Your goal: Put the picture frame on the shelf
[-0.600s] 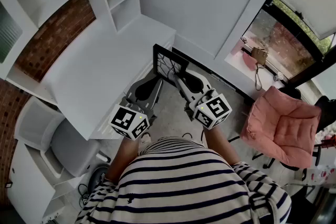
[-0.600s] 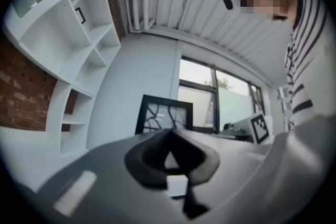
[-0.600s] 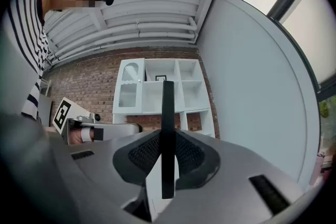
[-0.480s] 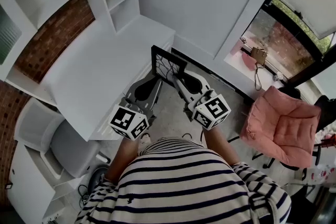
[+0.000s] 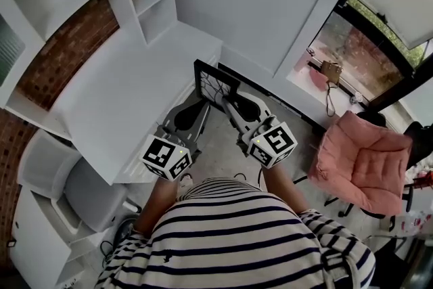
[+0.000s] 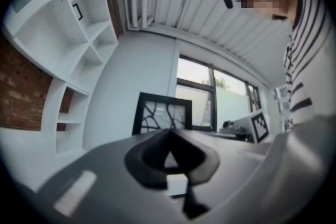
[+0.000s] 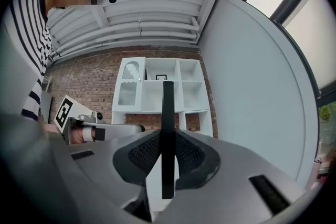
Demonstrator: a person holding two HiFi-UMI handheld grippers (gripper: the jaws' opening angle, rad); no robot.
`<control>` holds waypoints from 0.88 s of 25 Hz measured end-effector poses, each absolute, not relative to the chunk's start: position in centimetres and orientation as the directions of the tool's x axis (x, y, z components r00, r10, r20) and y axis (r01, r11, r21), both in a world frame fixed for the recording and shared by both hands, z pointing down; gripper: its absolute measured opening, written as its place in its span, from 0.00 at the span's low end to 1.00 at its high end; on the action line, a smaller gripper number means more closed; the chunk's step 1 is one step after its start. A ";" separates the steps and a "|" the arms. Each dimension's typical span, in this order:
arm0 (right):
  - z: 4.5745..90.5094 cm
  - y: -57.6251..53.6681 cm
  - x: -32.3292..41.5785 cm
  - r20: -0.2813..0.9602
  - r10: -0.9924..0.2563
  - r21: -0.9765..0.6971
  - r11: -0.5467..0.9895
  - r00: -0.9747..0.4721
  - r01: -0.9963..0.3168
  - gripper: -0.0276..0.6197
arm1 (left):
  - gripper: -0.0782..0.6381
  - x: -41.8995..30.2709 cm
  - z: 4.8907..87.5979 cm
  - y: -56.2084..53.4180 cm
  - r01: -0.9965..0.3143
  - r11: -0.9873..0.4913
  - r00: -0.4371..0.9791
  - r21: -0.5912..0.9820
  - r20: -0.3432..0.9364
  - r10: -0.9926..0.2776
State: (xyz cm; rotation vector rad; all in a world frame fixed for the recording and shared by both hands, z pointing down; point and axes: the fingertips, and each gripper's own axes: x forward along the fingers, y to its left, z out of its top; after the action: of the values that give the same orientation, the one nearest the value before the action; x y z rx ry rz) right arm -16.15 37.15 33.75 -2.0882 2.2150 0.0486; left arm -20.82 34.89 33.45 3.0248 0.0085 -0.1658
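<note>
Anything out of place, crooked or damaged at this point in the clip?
Nothing stands out. The right gripper holds the black picture frame upright by its edge; the left gripper is shut and empty. The branching lines in the frame look like its artwork, not cracks.

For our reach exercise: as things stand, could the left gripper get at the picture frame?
Probably yes. The picture frame, gripped by the right gripper, stands just ahead of the left gripper with nothing between. The left jaws are shut, though, so they must open first.
</note>
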 end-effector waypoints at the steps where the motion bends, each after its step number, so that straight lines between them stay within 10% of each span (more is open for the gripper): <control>1: 33.8 37.1 -16.1 -0.092 -0.994 -0.042 0.060 -0.056 -0.997 0.15 | 0.12 -20.8 33.5 34.9 0.013 -0.994 0.994 0.112 -0.108 0.001; 10: 33.6 37.3 -16.0 -0.097 -0.993 -0.037 0.074 -0.071 -0.997 0.15 | 0.12 -21.0 33.7 33.7 -0.078 -0.994 0.991 0.070 -0.100 -0.085; 14: 33.2 37.4 -16.3 -0.102 -0.988 -0.045 0.119 -0.113 -0.992 0.15 | 0.38 -20.6 33.7 30.7 -0.210 -0.977 0.974 0.031 -0.085 -0.212; 22: 33.2 38.1 -16.2 -0.115 -0.978 -0.097 0.186 -0.174 -0.978 0.15 | 0.34 -18.8 32.9 31.3 -0.181 -0.983 0.980 -0.016 -0.083 -0.179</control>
State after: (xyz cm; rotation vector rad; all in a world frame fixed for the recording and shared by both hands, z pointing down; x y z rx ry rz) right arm -16.21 38.05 33.24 -1.9138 2.2981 -0.0010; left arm -18.79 31.29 32.92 3.1491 -0.2868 -0.1293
